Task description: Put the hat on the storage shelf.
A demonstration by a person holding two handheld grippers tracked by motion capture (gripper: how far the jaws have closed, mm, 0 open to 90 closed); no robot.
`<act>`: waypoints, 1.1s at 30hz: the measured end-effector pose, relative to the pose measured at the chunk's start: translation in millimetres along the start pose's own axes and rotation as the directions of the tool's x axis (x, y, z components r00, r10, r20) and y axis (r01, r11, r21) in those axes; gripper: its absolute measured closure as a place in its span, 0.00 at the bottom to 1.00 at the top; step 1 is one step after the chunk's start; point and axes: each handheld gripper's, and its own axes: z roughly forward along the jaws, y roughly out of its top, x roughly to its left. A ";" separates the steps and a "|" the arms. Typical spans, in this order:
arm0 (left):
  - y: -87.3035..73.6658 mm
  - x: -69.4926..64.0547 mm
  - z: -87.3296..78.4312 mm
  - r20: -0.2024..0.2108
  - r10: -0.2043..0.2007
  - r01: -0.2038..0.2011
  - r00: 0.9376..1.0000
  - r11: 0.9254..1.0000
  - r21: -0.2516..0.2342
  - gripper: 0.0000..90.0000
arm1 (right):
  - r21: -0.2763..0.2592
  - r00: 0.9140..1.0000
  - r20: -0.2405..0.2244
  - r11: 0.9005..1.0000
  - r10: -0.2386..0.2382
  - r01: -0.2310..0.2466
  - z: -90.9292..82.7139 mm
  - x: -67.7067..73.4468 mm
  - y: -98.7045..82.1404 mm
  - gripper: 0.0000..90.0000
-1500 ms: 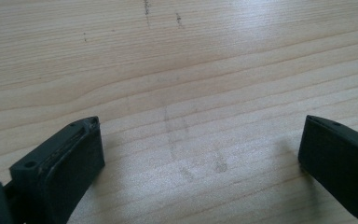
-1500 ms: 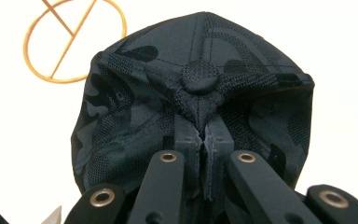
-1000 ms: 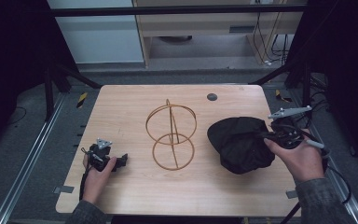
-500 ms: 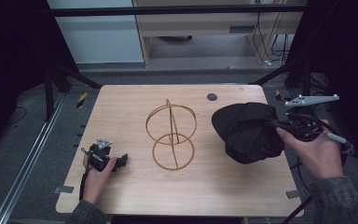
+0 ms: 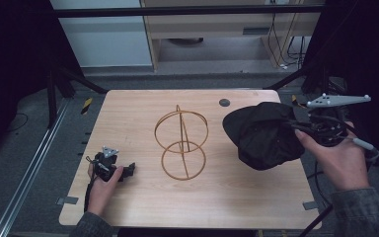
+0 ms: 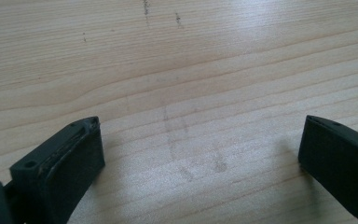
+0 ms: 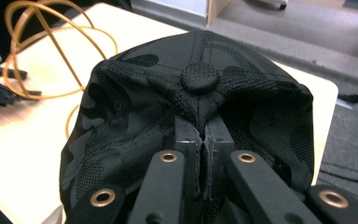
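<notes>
A black cap (image 5: 264,134) hangs lifted over the table's right side, pinched in my right gripper (image 5: 296,129). In the right gripper view the jaws are shut on the cap's (image 7: 196,107) fabric just below its top button, at my right gripper (image 7: 204,140). A wire stand of golden hoops (image 5: 181,143) stands upright at the table's middle, and the stand (image 7: 46,51) also appears far left behind the cap. My left gripper (image 5: 126,171) rests on the wood at the front left. Its jaws stand wide apart over bare wood in the left gripper view (image 6: 196,149).
The light wooden table (image 5: 143,108) has a small dark round hole plug (image 5: 224,102) near its far edge. Dark frame bars run along both sides, and a metal rail (image 5: 34,163) lies on the floor at the left.
My right gripper has lifted the cap and carried it up and to the right, away from the table surface. The left gripper has stayed put.
</notes>
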 end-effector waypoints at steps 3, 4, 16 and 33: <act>0.0 0.0 0.0 -0.001 0.001 -0.001 1.000 1.000 -0.001 0.00 | -0.021 1.000 -0.008 1.000 -0.008 0.008 -3.0 7.0 6.3 0.97; 0.0 0.0 0.0 -0.001 0.002 -0.002 1.000 1.000 -0.001 0.00 | -0.031 1.000 -0.008 0.999 -0.016 0.016 -3.7 10.2 9.4 0.97; -0.1 -0.1 -0.3 0.000 0.003 -0.003 1.000 1.000 0.001 0.00 | -0.080 0.999 0.007 0.996 -0.047 0.048 -2.8 24.8 34.5 0.97; -0.2 -0.3 -0.7 0.001 0.006 -0.006 1.000 1.000 0.003 0.00 | -0.179 0.999 -0.002 0.983 -0.038 0.037 -0.1 41.1 64.8 0.97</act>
